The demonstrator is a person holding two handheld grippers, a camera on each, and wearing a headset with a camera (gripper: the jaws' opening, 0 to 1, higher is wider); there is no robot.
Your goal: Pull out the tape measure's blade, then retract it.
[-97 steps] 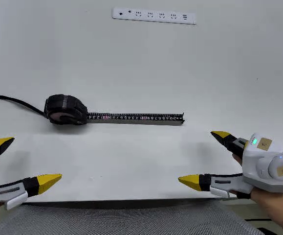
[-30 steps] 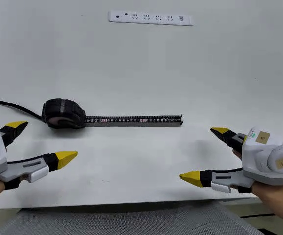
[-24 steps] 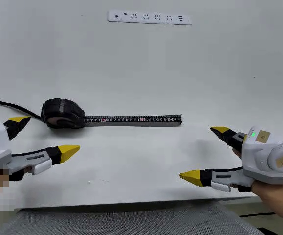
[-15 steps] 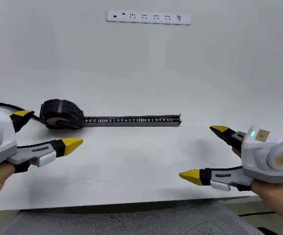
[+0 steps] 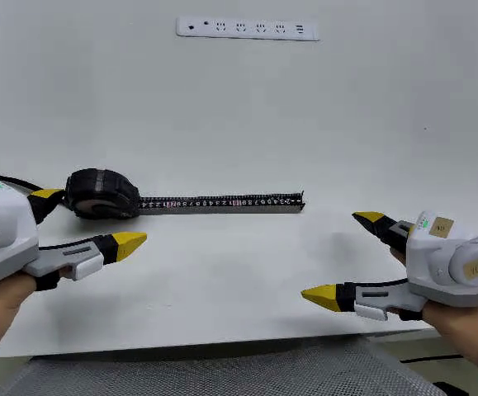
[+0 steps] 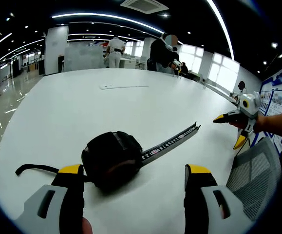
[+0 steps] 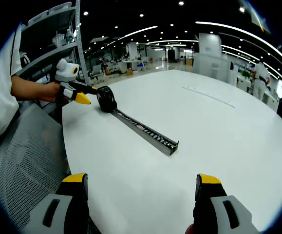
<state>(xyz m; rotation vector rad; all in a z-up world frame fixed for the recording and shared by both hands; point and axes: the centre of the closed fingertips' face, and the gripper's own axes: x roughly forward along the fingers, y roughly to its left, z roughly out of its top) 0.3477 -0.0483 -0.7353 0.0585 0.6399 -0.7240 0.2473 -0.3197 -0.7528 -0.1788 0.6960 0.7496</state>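
Black tape measure [image 5: 101, 194] lies centre-left on the white table [image 5: 222, 280], blade [image 5: 222, 201] extended rightward. Left gripper [image 5: 89, 218] sits just beside the case with jaws spread. Right gripper [image 5: 343, 256], lower right, is also spread and empty.

a black tape measure [image 5: 101, 194] lies on the white table [image 5: 239, 115]. its blade [image 5: 222, 200] is pulled out and lies flat, pointing to the right. a black strap [image 5: 3, 181] runs off to the left from the tape measure. the left gripper [image 5: 90, 217] is near the tape measure, with its jaws wide apart and one yellow tip just beside it. the right gripper [image 5: 343, 256] is away from the blade's end, jaws wide apart too, holding nothing. a white power strip [image 5: 247, 28] lies at the far side of the table. a grey mesh chair [image 5: 222, 371] shows at the bottom.
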